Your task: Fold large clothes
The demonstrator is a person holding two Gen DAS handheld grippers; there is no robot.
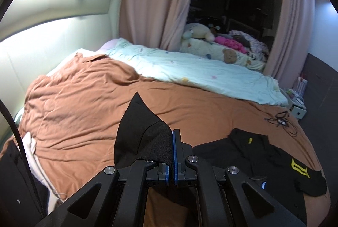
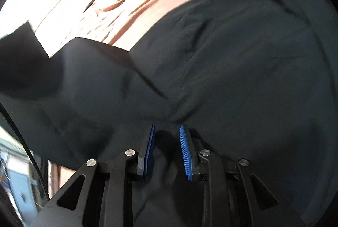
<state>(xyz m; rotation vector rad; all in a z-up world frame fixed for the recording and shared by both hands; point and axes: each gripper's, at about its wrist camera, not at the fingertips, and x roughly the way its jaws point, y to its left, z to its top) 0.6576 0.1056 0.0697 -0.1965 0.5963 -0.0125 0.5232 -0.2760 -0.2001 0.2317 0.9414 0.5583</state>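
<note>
Black knit fabric, a corner of the large dark garment (image 1: pixel 145 138), stands pinched in the fully closed left gripper (image 1: pixel 172 155) above the rust-brown bedspread (image 1: pixel 84 96). To the right, the right gripper (image 2: pixel 166 142) hovers half-open over the crumpled garment body, its blue ribbed pads (image 2: pixel 184 153) gripping nothing. Folding seems barely begun: no neat fold shows yet.

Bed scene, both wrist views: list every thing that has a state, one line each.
left gripper: shut on a corner of the black garment.
black garment: unfolded, spread on the bed, one corner lifted.
right gripper: jaws partly apart over the garment, pads not pressing it.
brown bedspread: wrinkled, covering the bed.
light blue quilt: laid flat along the far side.
curtains: drawn apart, dark window showing.
cable: loose tangle on the bedspread.
</note>
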